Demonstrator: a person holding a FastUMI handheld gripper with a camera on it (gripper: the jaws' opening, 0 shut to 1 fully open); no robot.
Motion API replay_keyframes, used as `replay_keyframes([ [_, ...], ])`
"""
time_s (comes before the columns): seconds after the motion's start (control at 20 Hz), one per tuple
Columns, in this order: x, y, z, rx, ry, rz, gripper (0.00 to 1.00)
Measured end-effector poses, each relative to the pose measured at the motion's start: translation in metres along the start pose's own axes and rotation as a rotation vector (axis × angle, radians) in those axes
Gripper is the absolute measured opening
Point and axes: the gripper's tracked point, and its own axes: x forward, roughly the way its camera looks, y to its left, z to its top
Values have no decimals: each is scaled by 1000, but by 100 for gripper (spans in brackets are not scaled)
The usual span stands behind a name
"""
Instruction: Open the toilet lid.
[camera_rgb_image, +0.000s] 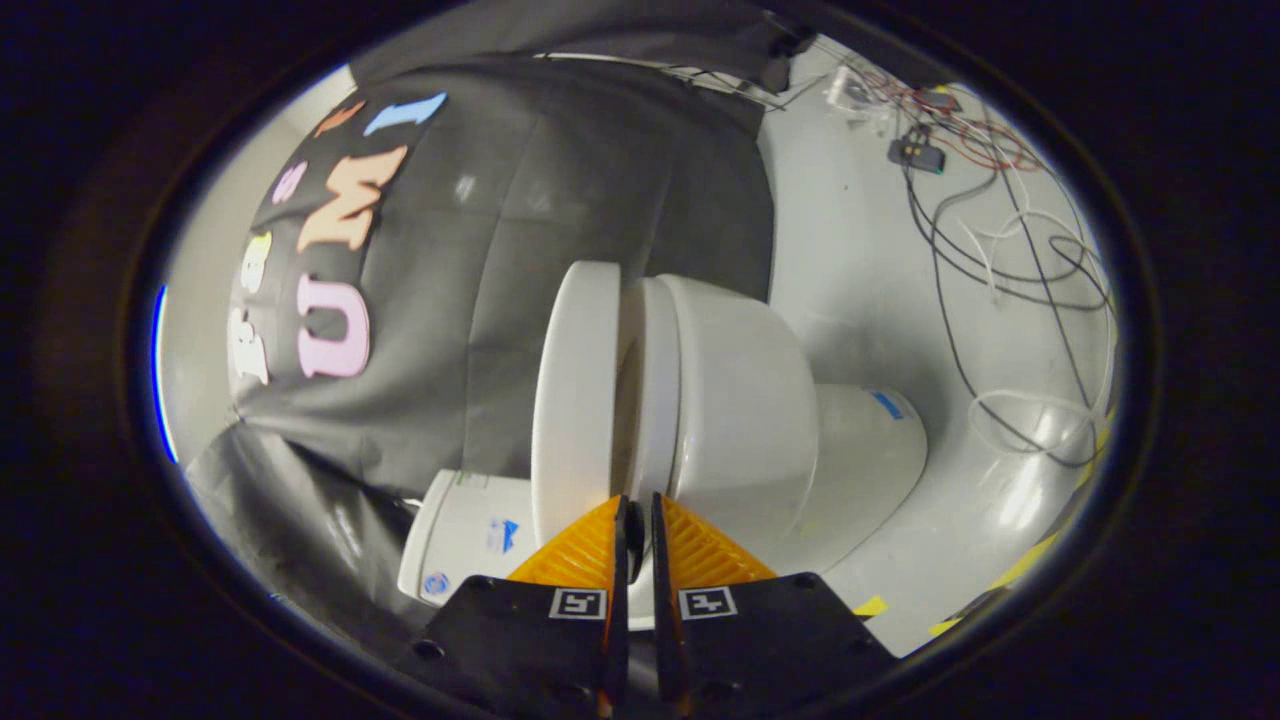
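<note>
The view is rolled on its side, so the white toilet looks tipped over. Its lid (575, 400) stands a little apart from the seat (655, 380), with a narrow shadowed gap between them. The bowl (745, 420) lies beyond the seat, and the tank (465, 545) sits beside the lid. My gripper (640, 505) is shut with only a thin slit between the fingers and nothing held. Its tips are right at the gap between lid and seat, close to the tank end.
Black booth cloth (560, 200) hangs behind the lid and tank. The pale floor (880, 280) past the bowl carries loose cables (1010, 260) and a small electronics box (918, 153). Yellow tape marks (870, 606) lie on the floor near the toilet's foot (870, 450).
</note>
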Motion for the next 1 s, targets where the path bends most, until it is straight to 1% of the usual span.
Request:
replay_keyframes([
  [0.05, 2, -3, 0, -10, -18, 4, 1],
  [0.15, 6, -1, -3, 35, -27, 1, 1],
  [0.2, 7, 1, -4, 36, -26, -7, 1],
  [0.35, 5, 5, -7, -46, -23, -82, 1],
  [0.5, 2, 13, -7, -82, -13, -165, 1],
  [0.55, 1, 18, -6, -90, -13, -175, 1],
  [0.65, -2, 34, -3, -86, -26, -159, 1],
  [0.75, -5, 44, -6, -126, -37, -170, 1],
  [0.8, -4, 52, -6, -127, -48, -180, 1],
  [0.9, -7, 67, -2, -119, -66, -175, 1],
  [1.0, -10, 84, -7, -154, -71, -182, 1],
])
